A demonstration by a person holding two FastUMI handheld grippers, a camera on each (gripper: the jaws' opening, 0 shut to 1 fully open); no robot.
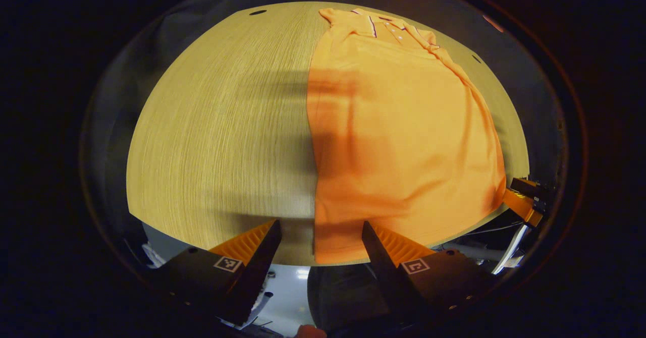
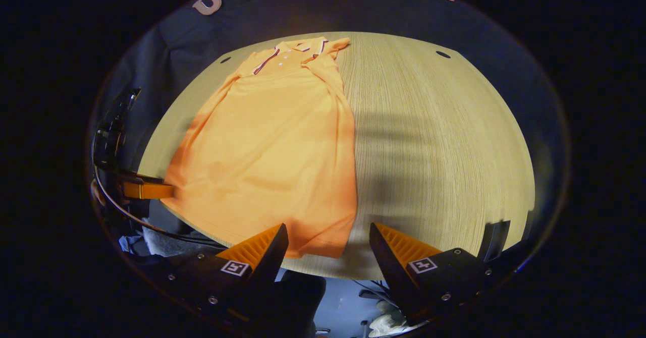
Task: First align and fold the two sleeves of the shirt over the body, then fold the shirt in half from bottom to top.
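Shirt (image 1: 404, 141) lies flat on worktop (image 1: 222, 141), collar far, hem at near edge; left hand-held gripper (image 1: 321, 237) and right hand-held gripper (image 2: 328, 239), fingers apart, each straddle a hem corner, equally near.

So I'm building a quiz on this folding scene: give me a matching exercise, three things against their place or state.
Things:
1. polo shirt
2. left gripper
3. shirt collar

Place or state:
A. at the table's far end
B. open, at the shirt's bottom corner
C. lying flat on the wooden table, sleeves folded in

Pairs: 1-C, 2-B, 3-A
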